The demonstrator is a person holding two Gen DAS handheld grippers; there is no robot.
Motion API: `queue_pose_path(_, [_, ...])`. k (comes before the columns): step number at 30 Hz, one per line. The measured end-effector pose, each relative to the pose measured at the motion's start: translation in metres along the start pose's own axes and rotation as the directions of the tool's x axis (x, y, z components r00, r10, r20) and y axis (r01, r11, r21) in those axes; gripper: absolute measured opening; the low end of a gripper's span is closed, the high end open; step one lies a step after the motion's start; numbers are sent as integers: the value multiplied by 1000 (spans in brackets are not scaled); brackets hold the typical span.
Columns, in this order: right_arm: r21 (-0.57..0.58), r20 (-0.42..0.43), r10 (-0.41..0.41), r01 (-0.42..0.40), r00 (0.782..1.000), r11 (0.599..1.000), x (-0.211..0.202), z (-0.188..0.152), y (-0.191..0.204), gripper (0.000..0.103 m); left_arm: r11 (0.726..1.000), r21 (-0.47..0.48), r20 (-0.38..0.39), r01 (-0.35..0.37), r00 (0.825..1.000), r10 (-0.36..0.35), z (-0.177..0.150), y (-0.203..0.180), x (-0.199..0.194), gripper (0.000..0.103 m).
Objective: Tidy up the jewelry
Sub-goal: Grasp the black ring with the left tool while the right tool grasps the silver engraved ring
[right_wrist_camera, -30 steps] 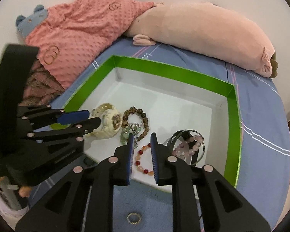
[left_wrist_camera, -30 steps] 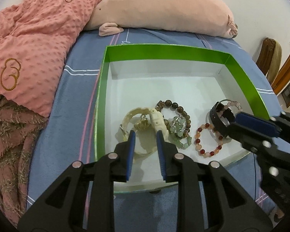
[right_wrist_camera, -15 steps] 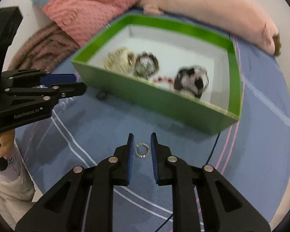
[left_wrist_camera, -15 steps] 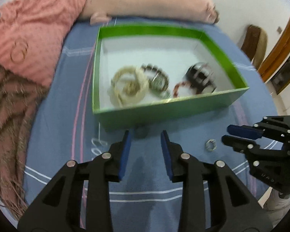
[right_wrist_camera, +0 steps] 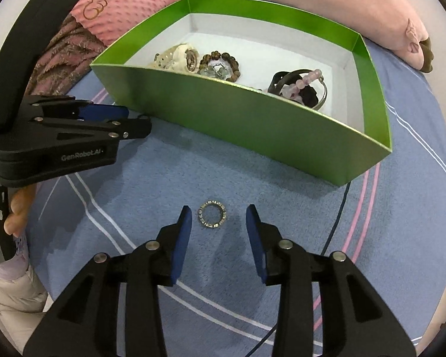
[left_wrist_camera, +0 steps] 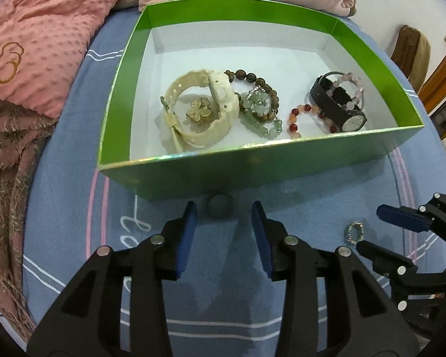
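A green box on the blue bed sheet holds a cream watch, bead bracelets and a black watch. A small dark round object lies on the sheet against the box's near wall, just ahead of my open left gripper. A silver studded ring lies on the sheet between the tips of my open right gripper. The left gripper also shows in the right wrist view, and the right gripper in the left wrist view.
A pink pillow and a pink dotted blanket lie behind and left of the box. A brown fringed throw lies at the left. A thin dark cable runs across the sheet right of the ring.
Both grippers drew back from over the box and lowered to the sheet in front of it. Both jaws opened wider. The right gripper now straddles the ring.
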State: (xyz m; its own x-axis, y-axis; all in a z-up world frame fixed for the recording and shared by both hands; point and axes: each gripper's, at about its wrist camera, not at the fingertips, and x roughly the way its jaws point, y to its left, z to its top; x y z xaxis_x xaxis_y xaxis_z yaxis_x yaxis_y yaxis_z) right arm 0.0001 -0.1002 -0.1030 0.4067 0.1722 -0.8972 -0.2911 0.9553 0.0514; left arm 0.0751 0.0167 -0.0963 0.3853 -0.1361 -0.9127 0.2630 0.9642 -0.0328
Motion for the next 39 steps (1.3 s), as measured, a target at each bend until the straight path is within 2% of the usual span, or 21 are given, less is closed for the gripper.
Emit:
queue_pose_path(6, [-19,-6,-38,38,999,999,8,0,1,38,1000,2,-2,-10,1000,10,3,-2,5,39])
queue_pose_path(10, [-18,-8,-37,37,999,999,12,2,1,38,999,14,5,-32,999,32,4,-4,8,39])
queue_pose_path(17, [-23,-24,1,-1,1000,1000,14,5,6,38,1000,14,6,-27,1000,26,2,-4,7,39])
queue_pose_path(22, [-49,-21,-34,33,999,998,17,5,15,38,999,24,13,-42,999,42,1,-5,8,39])
queue_pose_path(29, [-41,-21,-40,39,999,998,15,0,14,38,996,49,31,-74,997,73,-2,-13,5,39])
queue_pose_path(33, [-43,-16,-42,42,999,998,13,-3,16,38,995,64,37,-78,996,76,-3,-16,5,32])
queue_pose_path(39, [-35,-16,-37,36,999,999,13,-5,17,38,994,66,40,-83,996,81,-4,-18,6,32])
